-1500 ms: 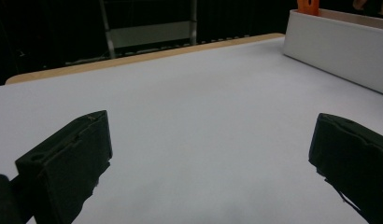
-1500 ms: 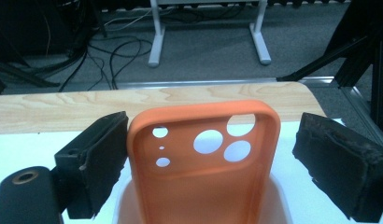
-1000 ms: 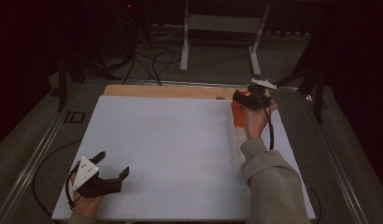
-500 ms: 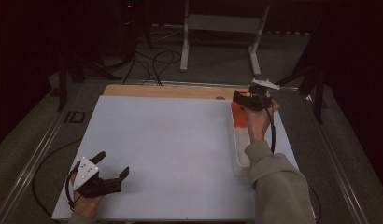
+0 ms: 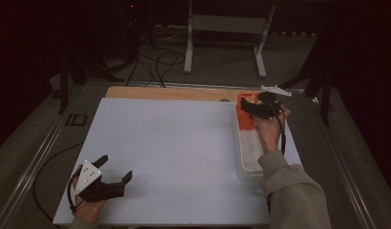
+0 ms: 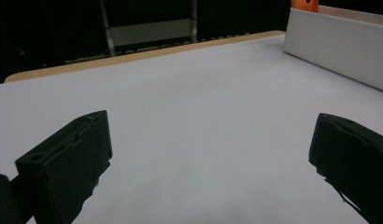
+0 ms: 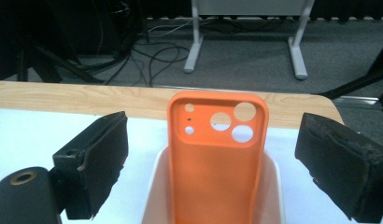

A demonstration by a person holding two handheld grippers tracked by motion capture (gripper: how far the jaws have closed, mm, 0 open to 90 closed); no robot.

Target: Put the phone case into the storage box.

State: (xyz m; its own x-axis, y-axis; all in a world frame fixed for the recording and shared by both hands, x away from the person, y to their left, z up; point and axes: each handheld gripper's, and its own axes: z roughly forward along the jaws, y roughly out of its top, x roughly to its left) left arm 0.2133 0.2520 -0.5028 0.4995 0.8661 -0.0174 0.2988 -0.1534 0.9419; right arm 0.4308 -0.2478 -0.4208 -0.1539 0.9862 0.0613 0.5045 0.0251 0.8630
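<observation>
Phone case [image 7: 216, 154], orange, with round camera cut-outs at its top, stands propped at the far end of a shallow white tray [image 5: 245, 162] on the right side of the worktop [image 5: 169, 143], and it has not been picked up yet.

Nearest the person, the left gripper [image 5: 115, 172] rests on the front left corner of the worktop with its fingers [image 6: 68, 158] wide apart and nothing between them; it looks to have no part in the work so far.

Farther off, the right gripper [image 5: 247, 106] hangs over the tray's far end. In the right gripper view its fingers [image 7: 94, 158] stand wide on either side of the case, clear of both edges. By my judgement the approach is nearly finished: closing on the case, lifting it out and setting it wherever it belongs are all left to do.

Beyond the worktop lie floor cables [image 5: 155, 59] and a grey stand [image 5: 227, 28]. No brand, label or writing can be read anywhere, the case included.
</observation>
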